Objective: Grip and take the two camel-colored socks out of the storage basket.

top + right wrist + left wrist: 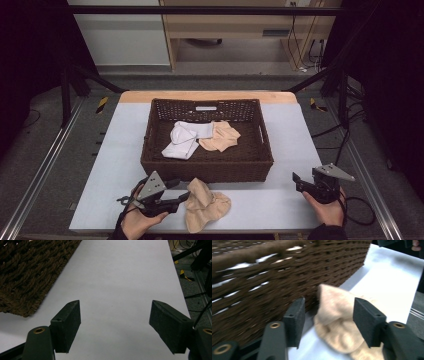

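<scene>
A crumpled beige sock [206, 205] lies on the white table, just in front of a dark woven basket [207, 167]. My left gripper [179, 191] is at the sock's left edge, low over the table. In the left gripper view its jaws stand wide apart around the sock [337, 325], and the pads do not press on it; the left gripper [328, 315] faces the basket wall [262, 290]. Inside the basket lie a white sock [184, 138] and a second beige sock [221, 137]. My right gripper [300, 184] is open over bare table at the front right, with nothing between the jaws of the right gripper [115, 320].
The basket sits mid-table, and its near right corner [25, 277] is to the left in the right gripper view. Bare white table [120, 277] stretches ahead of the right gripper. The table's front edge runs just under both hands. Metal rails and cables flank the table.
</scene>
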`<action>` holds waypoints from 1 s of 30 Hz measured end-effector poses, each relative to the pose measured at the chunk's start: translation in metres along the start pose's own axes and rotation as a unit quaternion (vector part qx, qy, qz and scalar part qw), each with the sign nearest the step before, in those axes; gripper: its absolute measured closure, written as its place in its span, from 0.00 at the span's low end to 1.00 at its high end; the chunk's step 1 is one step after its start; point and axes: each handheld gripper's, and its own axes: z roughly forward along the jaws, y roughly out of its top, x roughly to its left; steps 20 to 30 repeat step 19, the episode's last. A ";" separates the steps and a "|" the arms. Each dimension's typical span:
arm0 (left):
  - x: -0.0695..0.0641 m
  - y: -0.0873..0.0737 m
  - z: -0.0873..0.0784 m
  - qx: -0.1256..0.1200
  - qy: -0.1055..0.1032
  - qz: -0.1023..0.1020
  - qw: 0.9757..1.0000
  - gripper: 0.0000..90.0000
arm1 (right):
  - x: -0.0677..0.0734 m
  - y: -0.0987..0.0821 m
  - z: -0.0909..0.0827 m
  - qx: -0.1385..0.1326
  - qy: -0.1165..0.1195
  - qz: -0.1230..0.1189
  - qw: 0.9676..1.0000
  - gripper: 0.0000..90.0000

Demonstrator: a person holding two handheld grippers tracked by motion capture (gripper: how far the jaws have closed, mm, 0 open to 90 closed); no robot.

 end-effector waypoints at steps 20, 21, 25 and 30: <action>0.052 -0.023 -0.044 -0.020 0.111 -0.069 0.991 0.35 | -0.001 -0.001 0.000 0.003 -0.001 0.004 1.000 0.26; 0.052 -0.023 -0.044 -0.020 0.111 -0.069 0.991 0.35 | -0.001 -0.001 0.000 0.003 -0.001 0.004 1.000 0.26; 0.052 -0.023 -0.044 -0.020 0.111 -0.069 0.991 0.35 | -0.001 -0.001 0.000 0.003 -0.001 0.004 1.000 0.26; 0.052 -0.023 -0.044 -0.020 0.111 -0.069 0.991 0.35 | -0.001 -0.001 0.000 0.003 -0.001 0.004 1.000 0.26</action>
